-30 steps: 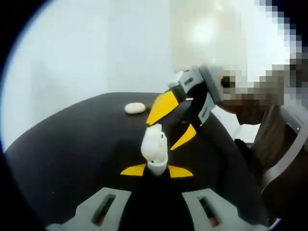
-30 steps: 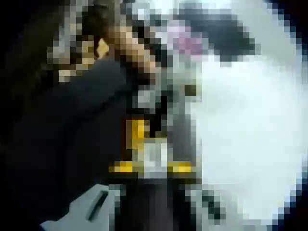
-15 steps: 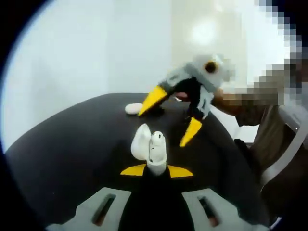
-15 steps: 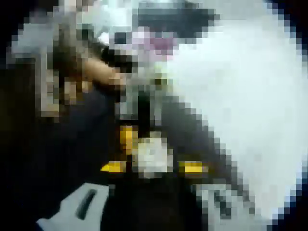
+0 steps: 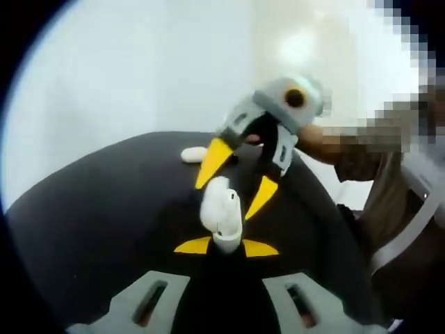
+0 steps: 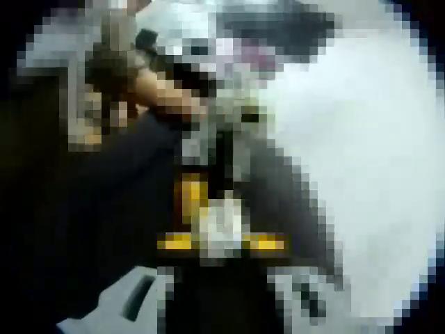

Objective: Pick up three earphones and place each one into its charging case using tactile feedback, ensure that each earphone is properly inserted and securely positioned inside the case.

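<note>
In the left gripper view, a round black table (image 5: 104, 209) is seen before a pale wall. Near its far edge a small white earphone case (image 5: 194, 154) lies closed and flat. At the middle, a white charging case (image 5: 221, 217) is held upright between the yellow tips of the left gripper (image 5: 226, 247), whose jaws are narrowed onto its base; the lid is raised. Just behind and above it, the right gripper (image 5: 235, 179) is seen with its yellow-tipped jaws spread apart and pointed down at the case, nothing visible between them. A person's sleeve (image 5: 396, 209) is seen at the right. The right gripper view is too pixelated to be read.
</note>
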The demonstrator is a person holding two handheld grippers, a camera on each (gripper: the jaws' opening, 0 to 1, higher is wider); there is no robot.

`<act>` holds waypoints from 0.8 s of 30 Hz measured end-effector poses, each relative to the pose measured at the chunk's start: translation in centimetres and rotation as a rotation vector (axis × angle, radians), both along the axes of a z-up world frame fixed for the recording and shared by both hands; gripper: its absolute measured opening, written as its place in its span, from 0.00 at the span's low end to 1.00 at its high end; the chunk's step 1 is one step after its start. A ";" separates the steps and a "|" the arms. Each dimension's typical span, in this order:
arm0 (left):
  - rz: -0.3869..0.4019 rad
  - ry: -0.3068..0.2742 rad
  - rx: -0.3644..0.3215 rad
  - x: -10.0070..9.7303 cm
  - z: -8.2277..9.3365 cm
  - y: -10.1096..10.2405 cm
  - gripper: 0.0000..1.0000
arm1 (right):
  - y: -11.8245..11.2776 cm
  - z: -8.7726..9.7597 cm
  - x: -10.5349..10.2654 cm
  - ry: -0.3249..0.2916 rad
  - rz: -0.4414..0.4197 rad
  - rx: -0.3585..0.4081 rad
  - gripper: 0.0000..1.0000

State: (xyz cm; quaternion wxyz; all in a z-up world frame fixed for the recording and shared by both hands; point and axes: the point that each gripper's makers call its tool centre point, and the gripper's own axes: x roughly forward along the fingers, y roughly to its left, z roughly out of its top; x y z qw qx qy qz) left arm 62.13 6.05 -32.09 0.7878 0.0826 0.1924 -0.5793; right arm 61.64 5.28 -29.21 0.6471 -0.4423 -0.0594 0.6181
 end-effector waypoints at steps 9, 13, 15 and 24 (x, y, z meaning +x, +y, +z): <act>0.003 -0.001 -0.009 -0.4 0.2 -0.3 0.13 | -1.1 0.9 -0.1 -0.062 -0.041 0.064 0.24; 0.004 0.004 -0.012 -0.6 0.2 -0.3 0.13 | -0.7 1.1 -0.3 -0.130 -0.021 0.074 0.25; 0.006 0.011 -0.018 -0.5 0.2 -0.3 0.13 | -0.2 0.6 -0.4 -0.132 -0.011 0.066 0.25; 0.040 -0.063 -0.012 0.4 0.6 0.6 0.19 | 0.8 -0.8 0.6 0.103 -0.052 0.098 0.28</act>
